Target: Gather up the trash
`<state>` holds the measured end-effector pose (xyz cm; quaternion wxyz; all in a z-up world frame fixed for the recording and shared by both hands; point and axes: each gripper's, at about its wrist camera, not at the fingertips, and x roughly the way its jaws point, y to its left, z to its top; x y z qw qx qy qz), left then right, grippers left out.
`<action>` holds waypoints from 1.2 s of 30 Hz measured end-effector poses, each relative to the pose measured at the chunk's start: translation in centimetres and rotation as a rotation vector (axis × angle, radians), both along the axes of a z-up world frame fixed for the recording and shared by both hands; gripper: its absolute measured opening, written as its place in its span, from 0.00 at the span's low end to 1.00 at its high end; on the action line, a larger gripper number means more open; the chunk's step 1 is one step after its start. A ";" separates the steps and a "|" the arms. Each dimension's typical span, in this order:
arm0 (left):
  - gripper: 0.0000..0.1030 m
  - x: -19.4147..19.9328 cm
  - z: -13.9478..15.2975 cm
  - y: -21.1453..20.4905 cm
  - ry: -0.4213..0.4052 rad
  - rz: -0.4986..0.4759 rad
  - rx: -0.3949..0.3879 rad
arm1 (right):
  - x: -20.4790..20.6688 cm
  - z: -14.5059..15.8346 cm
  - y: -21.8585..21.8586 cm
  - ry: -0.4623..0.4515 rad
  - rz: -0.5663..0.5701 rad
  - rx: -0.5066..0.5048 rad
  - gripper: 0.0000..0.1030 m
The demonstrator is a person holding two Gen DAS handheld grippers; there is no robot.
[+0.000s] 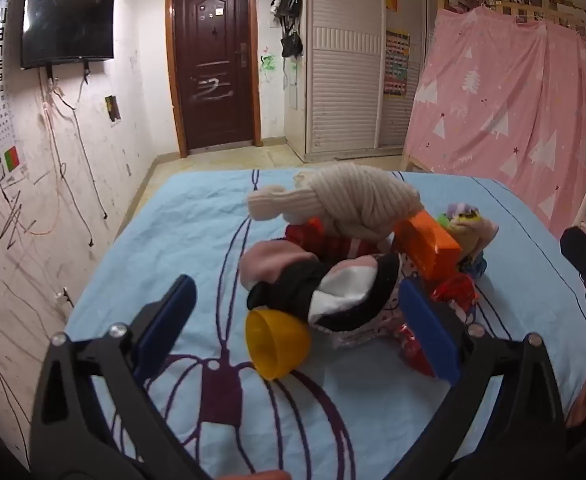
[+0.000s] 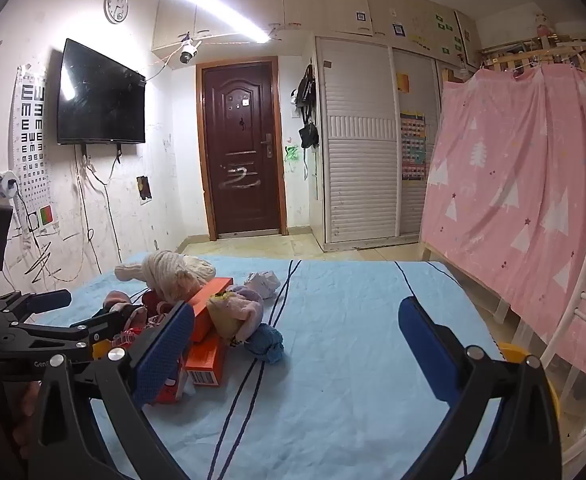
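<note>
A pile lies on the bed's blue sheet (image 1: 165,240). It holds a cream knitted piece (image 1: 345,200), pink and black-and-white socks (image 1: 321,288), a yellow plastic half-shell (image 1: 277,344), an orange box (image 1: 429,244) and red wrappers (image 1: 453,292). My left gripper (image 1: 296,284) is open, its fingers either side of the socks and the shell, touching neither. My right gripper (image 2: 296,306) is open over bare sheet to the right of the pile. Crumpled white paper (image 2: 263,280), a blue sock (image 2: 269,342) and a second orange box (image 2: 205,360) lie close to its left finger.
A white chair (image 2: 585,300) and a pink curtain (image 2: 525,200) stand to the right of the bed. Something yellow and round (image 2: 509,350) peeks out behind my right finger. A television (image 2: 101,96) hangs on the left wall, and a brown door (image 2: 241,148) is beyond the bed.
</note>
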<state>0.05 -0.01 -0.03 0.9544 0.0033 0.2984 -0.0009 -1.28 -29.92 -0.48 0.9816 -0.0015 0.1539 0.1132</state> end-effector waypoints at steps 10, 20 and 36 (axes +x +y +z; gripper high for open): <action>0.94 0.3 -0.4 -0.6 0.003 -0.006 -0.006 | 0.0 0.0 0.0 -0.001 0.000 0.001 0.92; 0.94 0.3 -1.0 0.0 0.011 -0.013 -0.034 | -0.1 -0.1 0.2 0.000 0.000 -0.002 0.92; 0.94 0.4 -1.2 0.4 0.010 -0.009 -0.038 | 0.0 -0.5 0.7 -0.002 -0.001 -0.006 0.92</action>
